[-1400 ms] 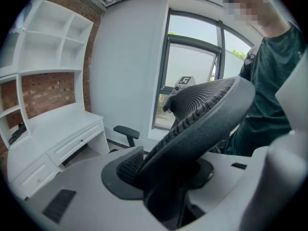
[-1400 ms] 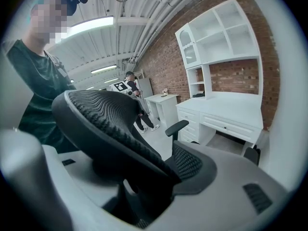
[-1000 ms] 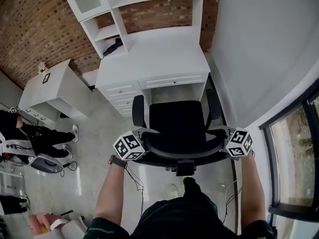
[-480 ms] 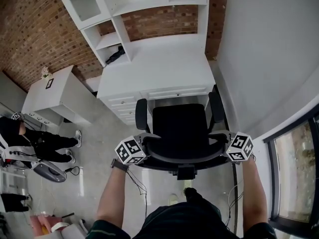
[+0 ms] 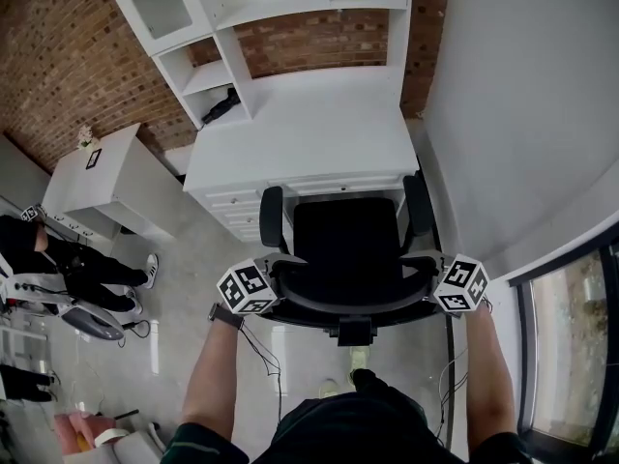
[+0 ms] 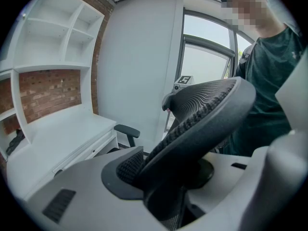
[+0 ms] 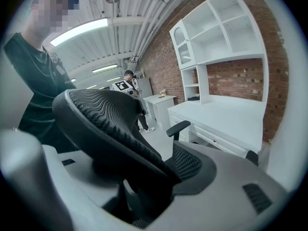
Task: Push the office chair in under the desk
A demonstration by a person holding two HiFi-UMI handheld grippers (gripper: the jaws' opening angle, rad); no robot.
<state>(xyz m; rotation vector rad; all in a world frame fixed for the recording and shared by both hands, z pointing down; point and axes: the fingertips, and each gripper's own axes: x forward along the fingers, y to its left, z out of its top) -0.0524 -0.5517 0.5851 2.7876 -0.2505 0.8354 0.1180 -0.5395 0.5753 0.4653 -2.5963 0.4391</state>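
Black mesh office chair [image 5: 346,245] faces the white counter [image 5: 300,133], its seat front and armrests just at the edge of the kneehole. I judge the push under way, with most of the seat not yet under the counter. On the backrest's left rim the left hand-held gripper [image 5: 274,280] is clamped, and on its right rim the right hand-held gripper [image 5: 433,278], so the chair sits between them.
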